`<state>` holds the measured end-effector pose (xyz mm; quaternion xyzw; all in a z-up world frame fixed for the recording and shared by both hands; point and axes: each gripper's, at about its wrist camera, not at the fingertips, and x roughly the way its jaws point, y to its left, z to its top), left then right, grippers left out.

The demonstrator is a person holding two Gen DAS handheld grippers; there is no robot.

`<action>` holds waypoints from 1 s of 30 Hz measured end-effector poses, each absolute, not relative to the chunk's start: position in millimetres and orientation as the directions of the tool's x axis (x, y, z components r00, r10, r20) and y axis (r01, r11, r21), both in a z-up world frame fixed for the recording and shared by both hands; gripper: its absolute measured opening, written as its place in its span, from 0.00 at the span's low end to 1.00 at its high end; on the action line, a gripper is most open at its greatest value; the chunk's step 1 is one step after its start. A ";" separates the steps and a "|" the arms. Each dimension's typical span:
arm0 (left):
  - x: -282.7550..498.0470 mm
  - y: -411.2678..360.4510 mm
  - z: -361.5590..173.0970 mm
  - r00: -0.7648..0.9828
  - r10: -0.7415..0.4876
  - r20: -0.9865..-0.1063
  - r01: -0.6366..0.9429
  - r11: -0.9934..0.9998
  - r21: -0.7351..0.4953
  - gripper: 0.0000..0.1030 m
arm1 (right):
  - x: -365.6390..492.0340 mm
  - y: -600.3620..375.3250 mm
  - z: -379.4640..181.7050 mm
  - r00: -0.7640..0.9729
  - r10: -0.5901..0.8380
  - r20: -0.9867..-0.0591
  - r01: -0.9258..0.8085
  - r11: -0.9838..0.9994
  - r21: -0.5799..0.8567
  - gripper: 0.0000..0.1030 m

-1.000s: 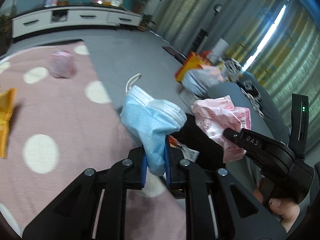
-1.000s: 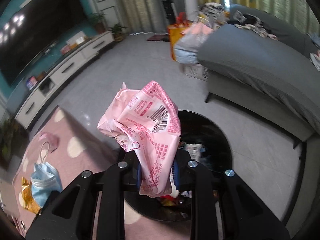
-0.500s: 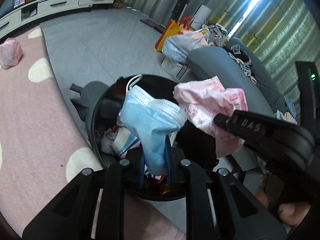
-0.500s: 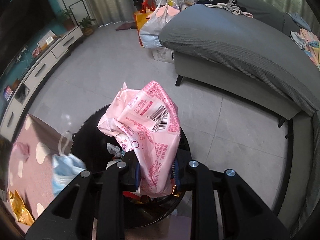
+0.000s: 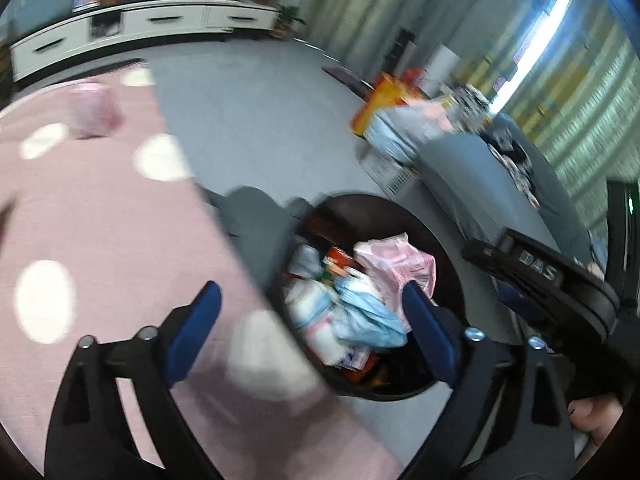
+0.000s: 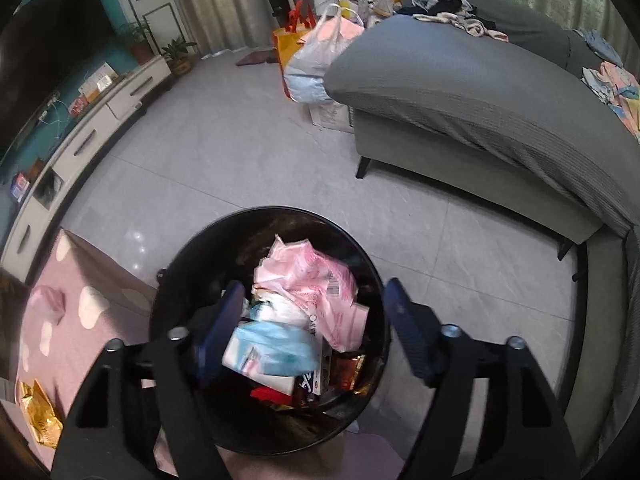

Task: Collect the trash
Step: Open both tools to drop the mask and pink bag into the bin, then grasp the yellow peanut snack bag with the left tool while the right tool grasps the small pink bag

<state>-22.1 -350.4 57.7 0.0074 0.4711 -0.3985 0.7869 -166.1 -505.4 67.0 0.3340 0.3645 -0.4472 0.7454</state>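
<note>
Trash bin (image 6: 176, 264) is the round black one sitting on the grey tile floor (image 6: 248, 152), right at the edge of the pink rug (image 5: 100, 220) with the white spots. Both tools are over it, pointing down into it.

Left tool (image 5: 316, 320) has its jaws opening wide, blue pads far apart, and nothing is pinched between them. The blue face mask (image 5: 368, 316) lies loose in the bin on top of the other rubbish, close to the right-side pad in that view, though it's blurry so I can't say if it brushes it.

Right tool (image 6: 316, 312) is opening too, no pad pressing on anything. The crumpled pink wrapper (image 6: 308, 276) with the barcode sits in the bin just beside the mask, on a pile of packets and paper.

Still lying on the rug: a pink crumpled bag (image 6: 46, 302) and a shiny gold wrapper (image 6: 38, 416) nearer the lower left corner of the right view.

Around the room there's a grey sofa (image 6: 460, 92) with clothes piled on it, a white plastic bag (image 6: 320, 60) and an orange bag (image 6: 288, 40) next to it, and a long white TV cabinet (image 5: 140, 28) against the teal wall. A bit of the person's hand (image 5: 596, 420) shows under the right tool in the left view.
</note>
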 end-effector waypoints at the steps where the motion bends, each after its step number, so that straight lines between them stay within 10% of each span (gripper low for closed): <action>1: -11.9 -333.9 62.7 0.275 -0.610 -0.743 0.603 0.711 -0.361 0.97 | -164.4 -503.6 68.5 0.350 -0.419 -0.838 0.904 0.386 0.184 0.80; 15: 82.0 -119.3 99.9 0.607 -0.287 -0.741 0.041 0.943 -0.331 0.97 | -71.3 -438.2 83.1 0.544 -0.260 -0.798 0.702 0.661 0.264 0.95; 30: 142.3 -80.8 7.7 0.508 -0.348 -0.788 -0.060 0.898 -0.435 0.97 | 174.2 -344.1 77.3 0.625 -0.083 -0.776 0.355 0.916 0.188 0.97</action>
